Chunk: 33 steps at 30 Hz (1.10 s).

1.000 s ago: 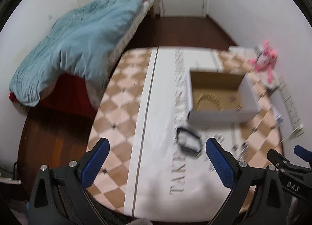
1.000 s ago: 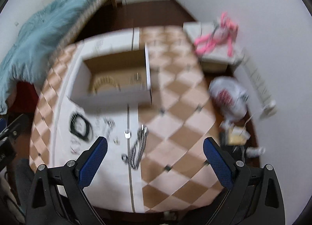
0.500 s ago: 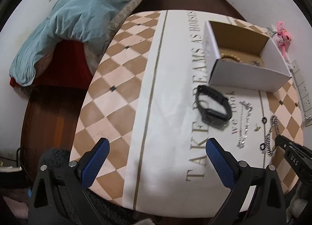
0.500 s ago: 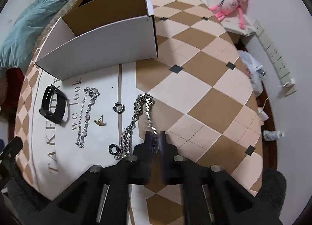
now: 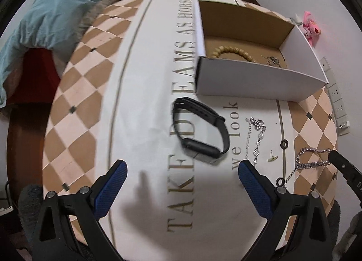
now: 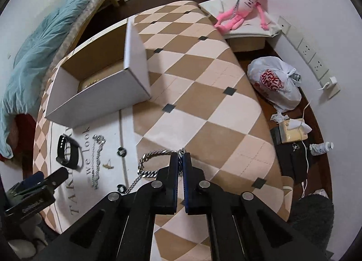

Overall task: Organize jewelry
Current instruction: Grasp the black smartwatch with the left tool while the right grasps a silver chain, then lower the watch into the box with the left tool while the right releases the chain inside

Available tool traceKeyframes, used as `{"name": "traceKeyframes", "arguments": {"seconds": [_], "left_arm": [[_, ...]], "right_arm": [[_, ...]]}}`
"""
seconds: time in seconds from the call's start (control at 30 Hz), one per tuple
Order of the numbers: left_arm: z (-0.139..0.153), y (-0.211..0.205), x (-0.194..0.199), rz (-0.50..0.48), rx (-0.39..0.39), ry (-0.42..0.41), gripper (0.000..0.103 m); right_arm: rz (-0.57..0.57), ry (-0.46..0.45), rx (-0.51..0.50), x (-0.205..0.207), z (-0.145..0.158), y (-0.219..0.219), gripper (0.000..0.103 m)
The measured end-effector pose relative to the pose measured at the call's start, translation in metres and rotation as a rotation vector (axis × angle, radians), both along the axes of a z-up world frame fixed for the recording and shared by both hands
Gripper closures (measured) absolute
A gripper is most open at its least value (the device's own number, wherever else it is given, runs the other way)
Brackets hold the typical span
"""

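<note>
My right gripper is shut on a thick silver chain that lies on the table; the chain also shows in the left wrist view. My left gripper is open and empty, just short of a black smartwatch. A thin silver bracelet, a small gold earring and two dark rings lie between them. An open white cardboard box behind holds a wooden bead bracelet and a small chain.
The table has a checkered cloth with a white lettered band. A bed with a blue blanket is at the left. At the right are a pink plush toy, a white plastic bag, wall sockets and floor clutter.
My right gripper has shut and come down onto the thick silver chain. My left gripper has moved forward and lower toward the smartwatch.
</note>
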<state>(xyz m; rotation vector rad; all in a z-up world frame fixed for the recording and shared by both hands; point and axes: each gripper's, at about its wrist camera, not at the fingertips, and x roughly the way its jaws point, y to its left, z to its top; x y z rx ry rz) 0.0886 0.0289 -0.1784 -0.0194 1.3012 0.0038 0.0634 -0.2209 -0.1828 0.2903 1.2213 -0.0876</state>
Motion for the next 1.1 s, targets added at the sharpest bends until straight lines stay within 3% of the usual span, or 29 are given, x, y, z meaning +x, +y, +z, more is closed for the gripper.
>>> {"name": "traceKeyframes", "arguments": {"seconds": [0.17, 0.27, 0.3, 0.33, 0.77, 1.1], "left_arm": [[-0.009, -0.01, 0.01, -0.023, 0.005, -0.002, 0.004], [-0.012, -0.015, 0.016, -0.048, 0.013, -0.008, 0.032], [-0.014, -0.017, 0.017, -0.059, 0.007, -0.005, 0.051], [-0.015, -0.017, 0.018, -0.062, 0.0, -0.003, 0.055], [0.012, -0.011, -0.001, -0.087, -0.006, -0.103, 0.06], [0.074, -0.013, -0.015, -0.126, -0.066, -0.208, 0.06]], "right_arm": [[-0.015, 0.015, -0.008, 0.004, -0.006, -0.007, 0.099], [-0.023, 0.022, -0.009, 0.006, -0.009, -0.009, 0.099], [-0.024, 0.024, -0.009, 0.006, -0.01, -0.009, 0.099], [-0.023, 0.026, -0.009, 0.006, -0.01, -0.009, 0.099], [0.066, -0.016, 0.038, 0.001, 0.022, 0.008, 0.099], [0.123, -0.105, 0.103, 0.006, 0.078, 0.015, 0.099]]}}
